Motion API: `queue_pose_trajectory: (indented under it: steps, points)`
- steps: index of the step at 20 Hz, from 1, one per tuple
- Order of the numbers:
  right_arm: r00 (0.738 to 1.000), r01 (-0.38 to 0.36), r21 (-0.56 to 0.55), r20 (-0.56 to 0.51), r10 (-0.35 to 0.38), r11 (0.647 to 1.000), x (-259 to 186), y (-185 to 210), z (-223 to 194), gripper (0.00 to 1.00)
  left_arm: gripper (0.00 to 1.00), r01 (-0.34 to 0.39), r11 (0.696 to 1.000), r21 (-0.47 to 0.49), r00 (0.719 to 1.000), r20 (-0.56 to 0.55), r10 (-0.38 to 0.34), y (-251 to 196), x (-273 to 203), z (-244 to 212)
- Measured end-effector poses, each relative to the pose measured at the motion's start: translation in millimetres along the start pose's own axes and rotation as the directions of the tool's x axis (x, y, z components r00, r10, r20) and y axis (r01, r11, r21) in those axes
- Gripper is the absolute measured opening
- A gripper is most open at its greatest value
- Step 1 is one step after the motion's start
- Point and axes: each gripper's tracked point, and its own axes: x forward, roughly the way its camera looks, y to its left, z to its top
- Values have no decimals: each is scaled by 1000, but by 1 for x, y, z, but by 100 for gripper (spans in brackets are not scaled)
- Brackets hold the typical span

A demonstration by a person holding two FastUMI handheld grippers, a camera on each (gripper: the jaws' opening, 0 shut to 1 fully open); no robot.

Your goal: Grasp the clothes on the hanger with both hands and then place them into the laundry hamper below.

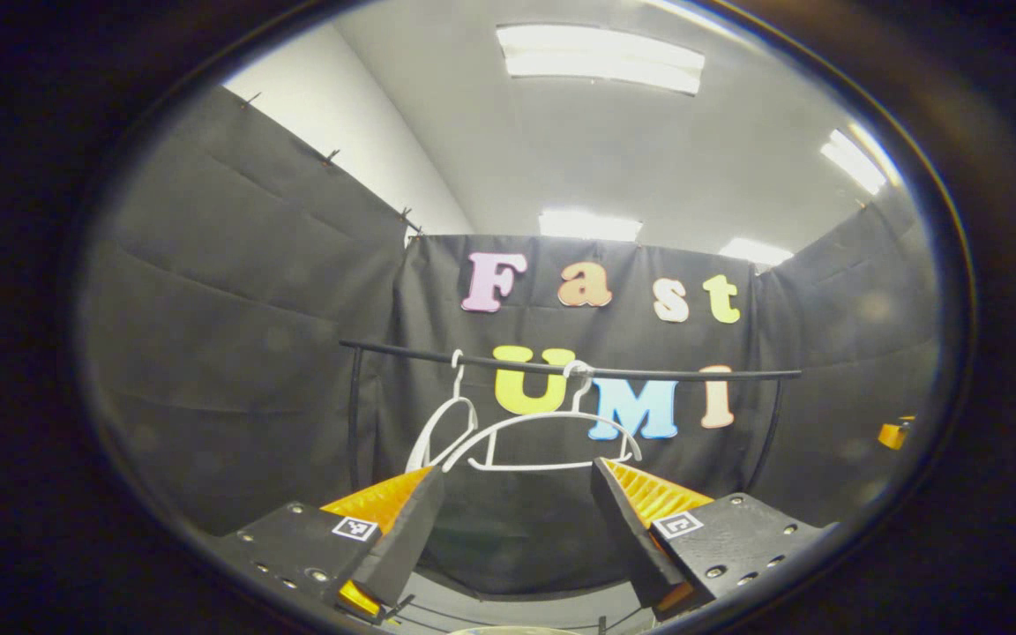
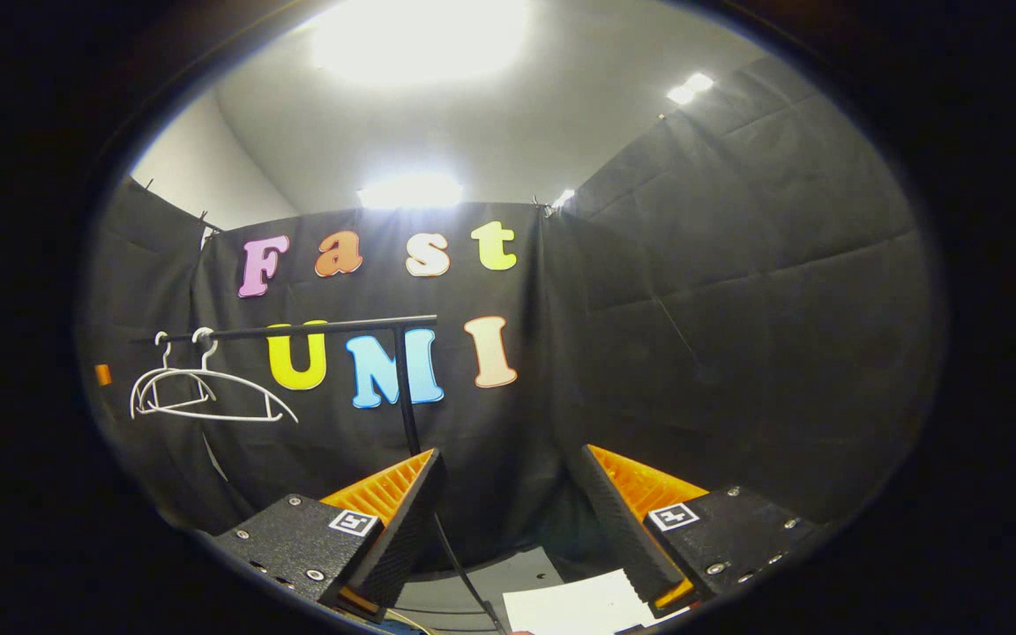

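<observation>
Both claws are spread wide with nothing between the fingers: the left claw (image 1: 517,520) faces the rail (image 1: 570,369) head on, and the right claw (image 2: 508,520) sits off to the side of it, looking past the rail's upright post (image 2: 407,397). Two white hangers (image 1: 526,437) hang on the rail and both look bare; no garment can be seen on them, and the hamper cannot be made out below, so where the clothes lie cannot be told from here. A pale sheet (image 2: 574,608) lies low in the right gripper view. If the clothes are already down, the step in hand is likely just drawing clear; if not, the job is to find the fabric first. Either way, a good move would keep both claws open and level, approach the hangers from the front and not from under the rail, and bring the right claw in toward the hangers so both can take a shoulder each without snagging the wire hooks.
</observation>
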Motion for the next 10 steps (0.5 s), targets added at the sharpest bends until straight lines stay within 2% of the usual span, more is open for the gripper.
queue_pose_trajectory:
  steps: [1,4,6,7,8,10]
  points:
    - [1000,-13,5,-8,13,1000,0,-4,-4,95,100,-10,1000,19,1000,2,10,1,-9,3]
    - [999,-41,45,-33,42,998,1,-4,-11,95,100,-20,998,58,1000,-15,21,-6,-31,3]
    - [999,-48,64,-16,50,997,0,-4,-7,91,100,-17,999,44,999,-30,18,-16,-38,-1]
    - [999,-53,65,-8,53,996,-1,-2,-6,91,100,-11,999,38,999,-37,13,-20,-41,-3]
    - [998,-63,62,-6,63,996,-1,2,-6,95,100,-4,999,33,999,-40,5,-22,-44,-5]
    - [996,-85,55,-8,86,995,-4,9,-5,95,100,9,1000,13,999,-46,-9,-24,-50,-9]
